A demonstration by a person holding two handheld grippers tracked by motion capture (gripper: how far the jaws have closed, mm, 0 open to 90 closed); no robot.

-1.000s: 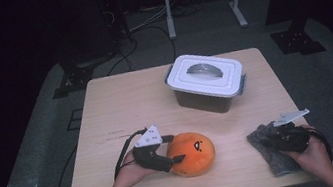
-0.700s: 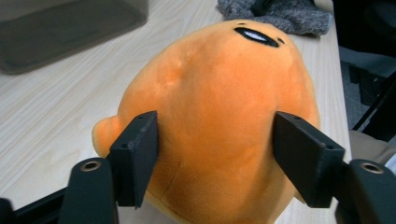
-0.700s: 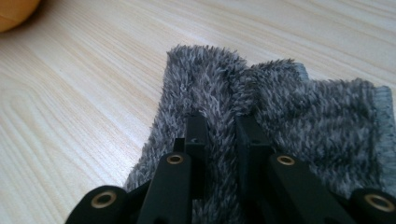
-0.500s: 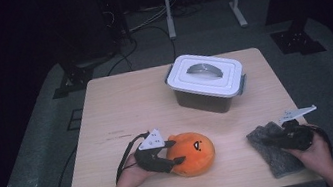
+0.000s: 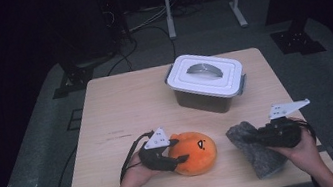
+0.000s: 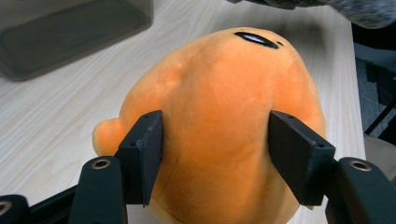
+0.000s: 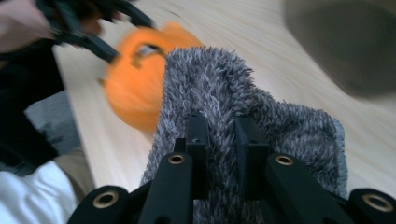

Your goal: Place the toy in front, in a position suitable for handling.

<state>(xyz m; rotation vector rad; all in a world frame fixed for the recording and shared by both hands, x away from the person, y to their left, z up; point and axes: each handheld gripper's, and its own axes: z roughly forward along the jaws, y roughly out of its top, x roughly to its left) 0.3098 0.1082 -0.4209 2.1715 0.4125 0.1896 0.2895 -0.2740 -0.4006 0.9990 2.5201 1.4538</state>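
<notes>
**Two soft grips, one closed box**

High view: my left tongs (image 5: 181,159) pinch the orange plush (image 5: 195,150) near the worktop's (image 5: 121,105) front edge, left of centre. My right tongs (image 5: 248,137) hold the grey furry cloth (image 5: 257,152) by the front right corner. Behind both, toward the back edge, stands the lidded white box (image 5: 206,81). If these things are meant for it, its lid stands in the way and both my hands are busy.

Left gripper view: the jaws have just been closing and now press into the plush's (image 6: 219,116) sides. It is round and squashy, so I reckon it could squeeze out on lifting.

Right gripper view: the jaws are clamped narrow on a fold of the cloth (image 7: 261,116). The rest hangs loose and might drag against the plush (image 7: 133,91) or slip free, I judge.
</notes>
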